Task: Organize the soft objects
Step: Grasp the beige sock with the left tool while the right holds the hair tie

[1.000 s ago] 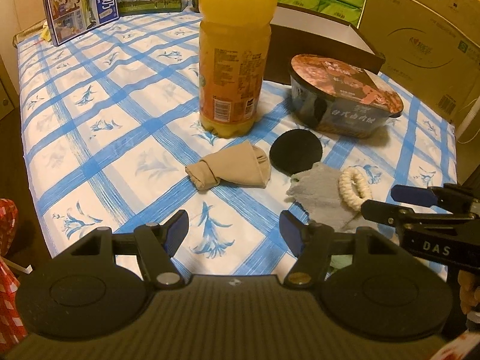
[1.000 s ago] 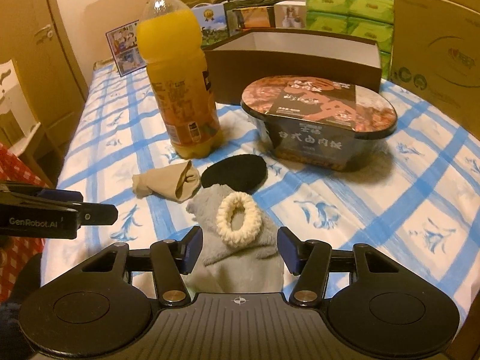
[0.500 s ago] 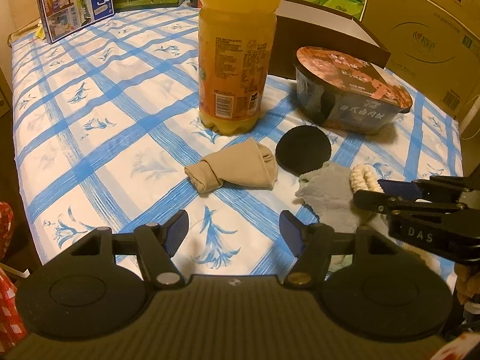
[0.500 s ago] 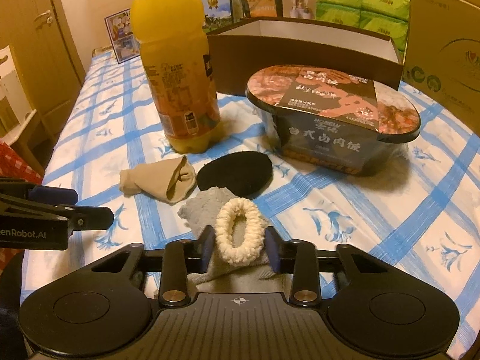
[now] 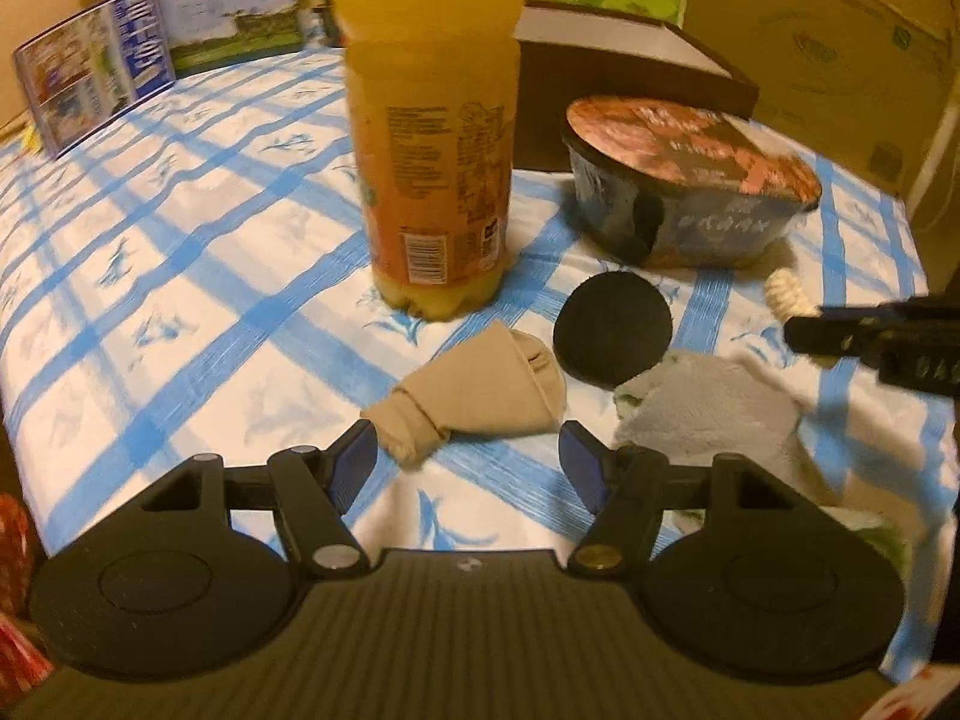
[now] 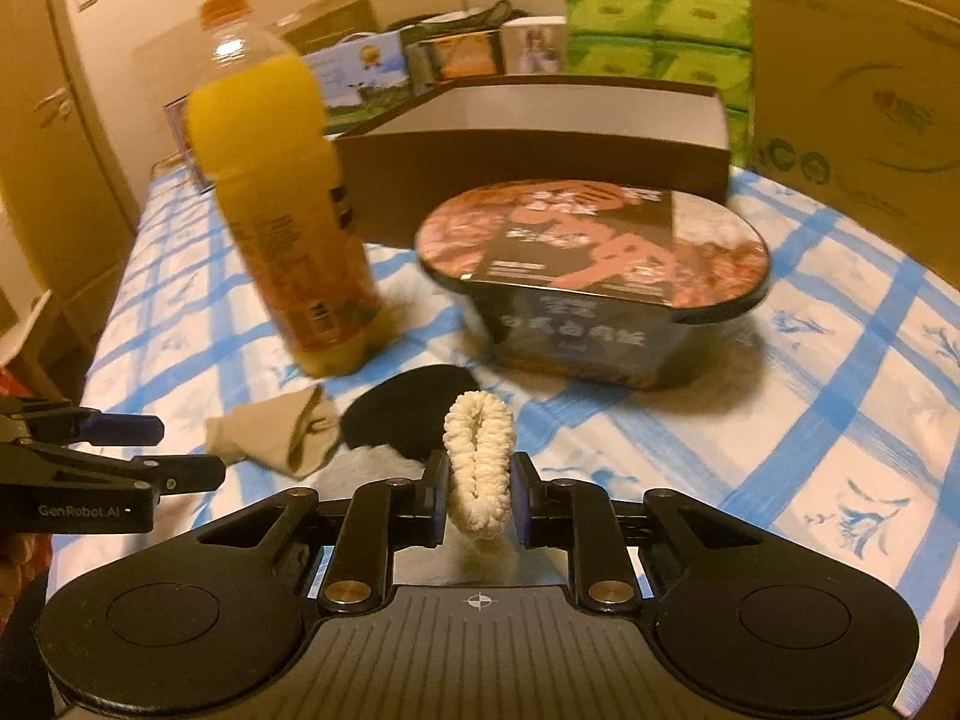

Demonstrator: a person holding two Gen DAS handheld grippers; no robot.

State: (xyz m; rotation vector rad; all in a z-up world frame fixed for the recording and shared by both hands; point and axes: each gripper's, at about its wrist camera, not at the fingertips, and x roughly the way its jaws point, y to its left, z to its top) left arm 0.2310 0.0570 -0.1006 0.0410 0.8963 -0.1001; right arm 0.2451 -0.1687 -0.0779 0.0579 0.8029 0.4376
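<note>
Cream scrunchie [image 6: 479,463] pinched upright between the right gripper [image 6: 479,495] fingers, squashed into a narrow loop, lifted off the tablecloth [image 6: 810,420]. Right jaws nearly closed, only the scrunchie's thickness between them. In the left wrist view the scrunchie [image 5: 786,294] pokes out past the right gripper's tip [image 5: 840,330], above the table's right edge, near the noodle bowl.

Grey cloth [image 5: 714,414] lies flat on the table just below the right gripper; in the right wrist view only a bit of it [image 6: 375,462] shows behind the fingers. Black round pad [image 5: 612,330] touches the grey cloth's far edge. Beige sock [image 5: 474,402], rolled at one end, lies just left of the pad.

Left gripper [image 5: 468,462] wide open, holding nothing, the sock's rolled end just ahead of its left finger. From the right wrist it shows at the left edge [image 6: 144,450].

Orange juice bottle [image 5: 432,138] stands upright behind the sock. Instant noodle bowl [image 6: 594,282], lid sealed, sits right of the bottle. Brown open box [image 6: 540,138] behind both. Green tissue packs [image 6: 660,42] and a cardboard carton [image 6: 858,90] at the back right.
</note>
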